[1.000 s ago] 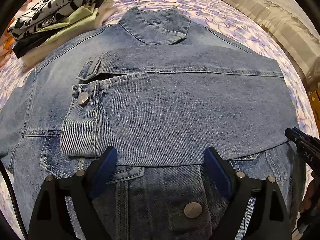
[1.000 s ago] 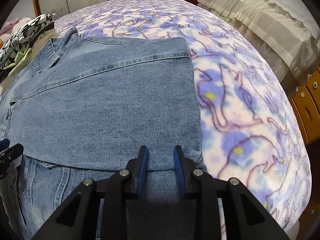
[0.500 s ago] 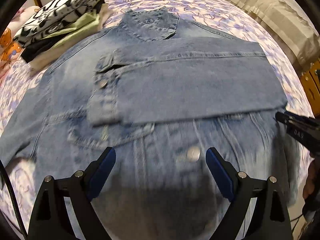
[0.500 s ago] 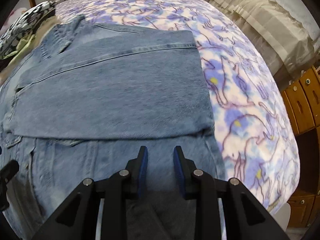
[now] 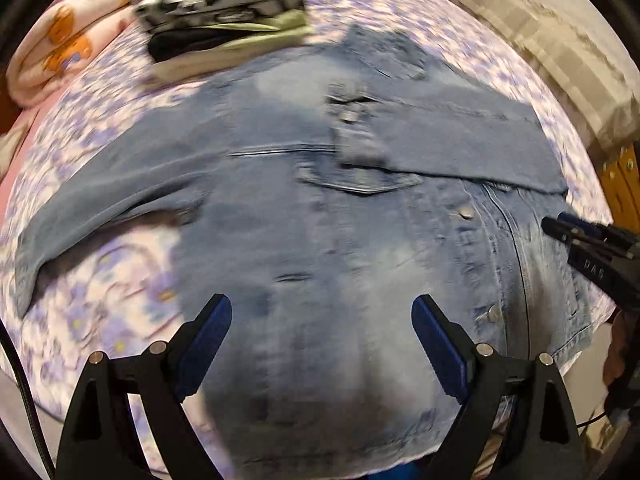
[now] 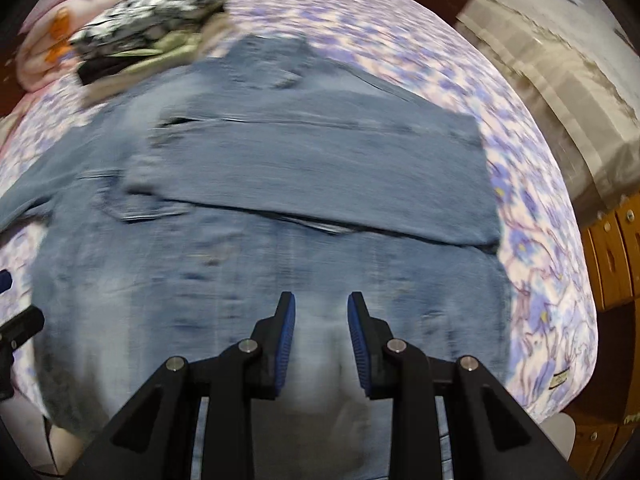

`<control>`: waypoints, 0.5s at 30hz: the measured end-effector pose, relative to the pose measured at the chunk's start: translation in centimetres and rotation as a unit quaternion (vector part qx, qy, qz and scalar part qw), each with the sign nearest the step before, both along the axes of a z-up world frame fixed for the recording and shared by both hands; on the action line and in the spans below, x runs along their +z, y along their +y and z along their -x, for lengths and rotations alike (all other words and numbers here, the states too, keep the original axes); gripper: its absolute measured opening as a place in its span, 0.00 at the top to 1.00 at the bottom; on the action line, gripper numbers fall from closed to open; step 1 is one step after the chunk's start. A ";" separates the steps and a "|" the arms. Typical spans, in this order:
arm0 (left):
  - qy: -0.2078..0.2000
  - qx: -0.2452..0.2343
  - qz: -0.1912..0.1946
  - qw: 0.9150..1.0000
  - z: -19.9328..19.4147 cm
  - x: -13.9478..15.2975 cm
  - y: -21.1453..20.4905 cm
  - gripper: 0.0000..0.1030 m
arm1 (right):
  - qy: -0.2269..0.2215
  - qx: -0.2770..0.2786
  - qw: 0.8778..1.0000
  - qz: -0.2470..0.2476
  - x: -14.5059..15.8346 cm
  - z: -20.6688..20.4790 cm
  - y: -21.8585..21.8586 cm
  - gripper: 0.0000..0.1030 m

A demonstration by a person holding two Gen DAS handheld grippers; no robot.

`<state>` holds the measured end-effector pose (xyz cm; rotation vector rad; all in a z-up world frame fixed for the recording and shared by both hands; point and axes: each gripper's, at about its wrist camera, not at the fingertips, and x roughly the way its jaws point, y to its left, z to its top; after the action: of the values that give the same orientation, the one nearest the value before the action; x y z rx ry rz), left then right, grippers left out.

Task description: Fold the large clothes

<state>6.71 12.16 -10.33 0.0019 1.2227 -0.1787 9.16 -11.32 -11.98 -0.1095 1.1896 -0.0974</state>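
My left gripper (image 5: 322,344) stood wide and empty over the lower centre of its view; my right gripper (image 6: 321,334) kept a narrow gap, holding nothing. The big faded-blue denim jacket (image 5: 320,240) lay spread on the purple-flowered fleece blanket (image 6: 532,208), filling mid-frame. Its right sleeve (image 6: 320,168) lay folded across the chest, its left sleeve (image 5: 112,196) trailed toward the left edge, probably next. A stack of folded clothes (image 5: 224,28) sat upper left, clear of the work.

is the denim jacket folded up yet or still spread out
Partly folded: one sleeve lies across the denim jacket chest; the other sleeve remains spread on the bed.
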 end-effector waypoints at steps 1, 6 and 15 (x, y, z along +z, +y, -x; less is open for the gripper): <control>-0.002 0.010 0.008 1.000 0.3 0.5 1.6 0.12 | -0.004 0.010 1.000 -0.004 0.5 0.0 1.2 0.74; -0.009 0.073 0.043 0.996 1.1 2.0 9.2 0.12 | -0.030 0.054 0.998 -0.026 3.0 -0.1 7.6 0.74; -0.001 0.218 0.145 0.965 2.0 1.0 23.8 0.12 | -0.064 0.132 0.986 -0.082 5.6 -1.4 18.8 0.70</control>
<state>4.71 35.99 -9.37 -0.5186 1.1568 0.0293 10.58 7.52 -6.40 -0.1129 1.0415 0.2232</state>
